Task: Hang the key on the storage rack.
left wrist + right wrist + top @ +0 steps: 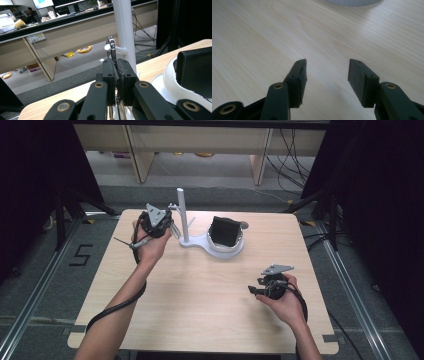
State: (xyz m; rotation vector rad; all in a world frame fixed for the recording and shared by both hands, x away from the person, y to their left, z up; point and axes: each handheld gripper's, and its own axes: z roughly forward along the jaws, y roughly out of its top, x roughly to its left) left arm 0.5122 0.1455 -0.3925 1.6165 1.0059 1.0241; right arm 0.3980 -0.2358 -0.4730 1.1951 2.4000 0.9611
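High view shows your left gripper (170,224) raised at the far left part of the wooden table (200,290), right beside the white stand (192,240), while your right gripper (252,290) sits low over the near right part of the table, well apart from the stand. The stand has an upright post (182,212) with a short side peg, and its base widens to the right into a round white cup (227,247) holding a black boxy object (224,231), which is tilted and leans toward you. In the left gripper view, your jaws are pressed together on a thin, shiny metal piece (111,47) that sticks up between them and reaches the short white peg (117,49) on the post (124,30); you can't tell exactly what the piece is, nor whether it hangs on the peg or only touches it. The black object (196,68) sits in the white cup (172,85) at the right of that view. In the right gripper view, your right gripper (327,75) has its jaws spread wide with nothing between them, just bare table (274,37) below, and the curved edge of the white base (354,2) shows at the top. Your left hand (150,245) and right hand (285,302) each wrap around their gripper's body.
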